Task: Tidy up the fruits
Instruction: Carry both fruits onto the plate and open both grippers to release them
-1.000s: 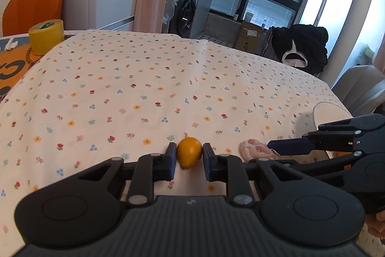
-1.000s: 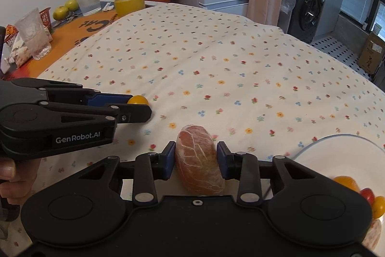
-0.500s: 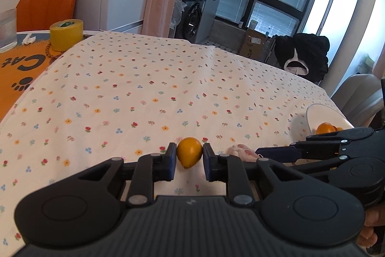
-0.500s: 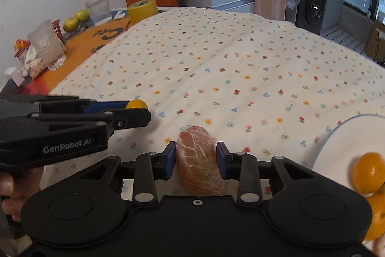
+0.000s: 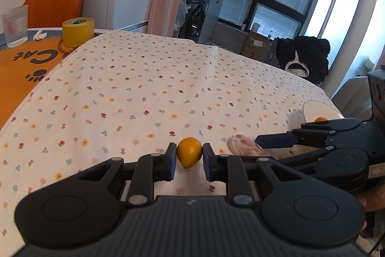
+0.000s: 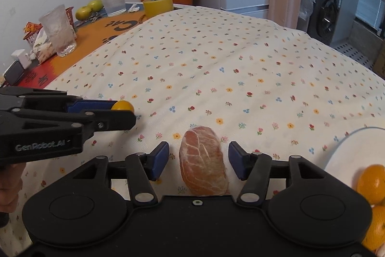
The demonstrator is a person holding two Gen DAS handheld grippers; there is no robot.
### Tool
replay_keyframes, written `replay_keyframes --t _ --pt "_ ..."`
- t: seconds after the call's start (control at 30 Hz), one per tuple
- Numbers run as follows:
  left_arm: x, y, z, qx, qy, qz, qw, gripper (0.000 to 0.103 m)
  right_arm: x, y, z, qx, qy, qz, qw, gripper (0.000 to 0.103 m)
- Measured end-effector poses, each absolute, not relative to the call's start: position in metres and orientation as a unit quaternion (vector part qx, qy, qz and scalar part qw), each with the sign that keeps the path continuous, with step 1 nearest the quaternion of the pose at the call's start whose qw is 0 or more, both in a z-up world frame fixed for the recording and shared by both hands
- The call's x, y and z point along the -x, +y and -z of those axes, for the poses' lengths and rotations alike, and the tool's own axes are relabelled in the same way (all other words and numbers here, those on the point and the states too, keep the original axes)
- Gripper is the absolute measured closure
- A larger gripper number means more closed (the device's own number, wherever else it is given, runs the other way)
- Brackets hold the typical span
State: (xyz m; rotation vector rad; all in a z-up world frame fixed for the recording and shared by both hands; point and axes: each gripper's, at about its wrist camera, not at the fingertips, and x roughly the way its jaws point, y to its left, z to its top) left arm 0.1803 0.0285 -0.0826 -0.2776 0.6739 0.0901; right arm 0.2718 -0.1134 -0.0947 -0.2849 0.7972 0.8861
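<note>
Left gripper (image 5: 189, 158) is pinching a small yellow-orange fruit (image 5: 189, 152); I am seeing both blue pads pressed to its sides, with the fruit just over the flowered tablecloth (image 5: 149, 88). Whether it is touching the cloth, I cannot tell. From the right wrist camera I am watching that same gripper (image 6: 125, 112) reaching in from the left edge, the fruit (image 6: 122, 104) peeking out at its tip.

Moving right, I am looking at the right gripper (image 6: 197, 160) with its fingers spread wide on either side of a peeled pomelo segment (image 6: 203, 160). The segment is lying on the cloth between the blue pads (image 6: 160, 158), with a clear gap on each side. In the left view the segment (image 5: 243, 148) is lying just right of the held fruit, under the right gripper's (image 5: 272, 140) finger.

Farther right, a white plate (image 6: 349, 143) is sitting at the cloth's edge, holding oranges (image 6: 371, 182) at the frame's border.

Far left in the background, a yellow tape roll (image 6: 157, 5), two glasses (image 6: 113, 0) and green fruits (image 6: 89, 9) are standing on an orange mat (image 6: 105, 30).
</note>
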Motion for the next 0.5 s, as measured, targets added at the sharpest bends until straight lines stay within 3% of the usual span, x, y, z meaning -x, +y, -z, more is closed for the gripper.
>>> replay_keyframes --t 0.17,0.23,0.43,0.5 --pt "-0.174 0.029 0.081 0.136 0.328 -0.049 0.934 0.082 -0.270 -0.116 0.095 0.140 0.369 -0.418 0.818 0.055" --pt "-0.172 0.030 0.081 0.136 0.327 -0.050 0.934 0.082 -0.269 -0.118 0.094 0.139 0.370 -0.417 0.819 0.066" --pt "-0.166 0.025 0.077 0.134 0.323 -0.045 0.936 0.082 -0.265 -0.124 0.091 0.121 0.376 -0.412 0.821 0.072" --pt "-0.165 0.024 0.075 0.132 0.321 -0.043 0.937 0.082 -0.262 -0.128 0.087 0.111 0.369 -0.410 0.827 0.078"
